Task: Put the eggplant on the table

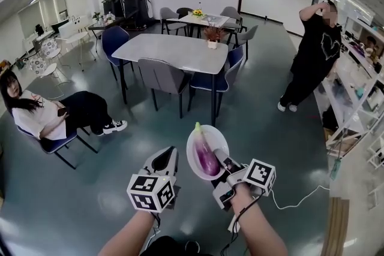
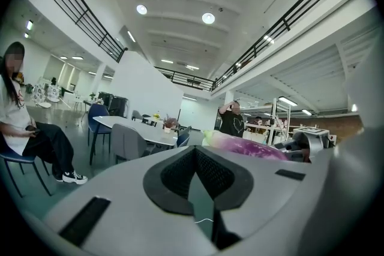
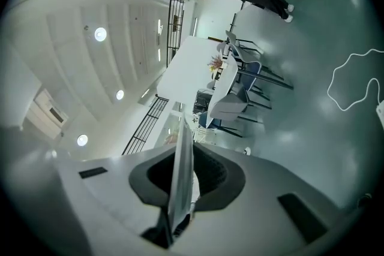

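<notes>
We held the right gripper (image 1: 221,163) clamped on the near rim of a white plate (image 1: 192,150). The eggplant (image 1: 206,156) lay on that plate, its green stem end pointing away from us and its purple body running back toward the jaws. In the right gripper view the plate's edge stood as a thin white slab between the two dark pads, which pressed on it from both sides. The plate hung in the air over the grey floor (image 1: 90,201), roughly level, well short of the table (image 1: 174,52).

Our left gripper (image 1: 166,160) was just beside the plate, to its left, and apart from it. Its jaws were closed together with nothing between them. In its own view only a thin sliver of floor showed behind the meeting tips. That view also caught the eggplant off to the right, purple and glossy.

The table stood ahead of us, white-topped, with chairs (image 1: 161,76) round it and a small potted plant (image 1: 212,39) near its far right edge. A seated person (image 1: 45,114) was at the left, well apart from the table. A standing person (image 1: 315,51) was at the right, near shelves (image 1: 354,90). A white cable (image 1: 297,204) ran from near the right gripper across the floor.
</notes>
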Demonstrator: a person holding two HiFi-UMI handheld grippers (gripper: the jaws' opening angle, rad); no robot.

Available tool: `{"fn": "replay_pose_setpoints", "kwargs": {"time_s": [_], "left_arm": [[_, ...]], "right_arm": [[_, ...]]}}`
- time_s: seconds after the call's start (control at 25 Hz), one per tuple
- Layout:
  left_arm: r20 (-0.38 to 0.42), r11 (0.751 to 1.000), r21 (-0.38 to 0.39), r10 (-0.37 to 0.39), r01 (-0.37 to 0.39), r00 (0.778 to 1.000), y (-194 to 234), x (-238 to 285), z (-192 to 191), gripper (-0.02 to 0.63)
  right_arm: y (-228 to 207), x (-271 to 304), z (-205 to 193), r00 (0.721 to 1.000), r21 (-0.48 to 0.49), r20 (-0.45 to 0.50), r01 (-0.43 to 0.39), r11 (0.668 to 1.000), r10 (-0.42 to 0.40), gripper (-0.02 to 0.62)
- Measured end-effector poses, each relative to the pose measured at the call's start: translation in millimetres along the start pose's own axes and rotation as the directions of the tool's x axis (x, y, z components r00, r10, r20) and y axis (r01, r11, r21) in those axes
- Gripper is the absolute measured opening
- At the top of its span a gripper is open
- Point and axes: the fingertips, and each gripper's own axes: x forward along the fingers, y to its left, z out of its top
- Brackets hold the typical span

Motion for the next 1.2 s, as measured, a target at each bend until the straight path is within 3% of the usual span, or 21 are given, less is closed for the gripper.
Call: {"fn": "replay_pose_setpoints", "kwargs": {"time_s": [0.44, 0.76, 1.2], "left_arm": [[-0.037, 1.000, -0.003, -0.030, 0.030, 0.999, 38.7, 85.2, -6.2, 0.006], [-0.049, 0.998, 0.002, -0.069, 0.069, 0.996, 101.0, 194.0, 13.7, 0.006], [-0.089, 0.994, -0.020, -0.107, 0.106, 0.990, 187.0, 288.3, 30.6, 0.006]], "right_arm": [[-47.9, 62.1, 42.0, 0.998, 0.053, 0.017, 0.056, 0.997, -0.057, 0.037], [-67.6, 167.0, 98.0, 0.998, 0.043, 0.036, 0.058, 0.997, -0.060, 0.037], [-82.2, 282.7, 143.5, 0.994, 0.052, 0.067, 0.083, 0.995, -0.086, 0.037]]}}
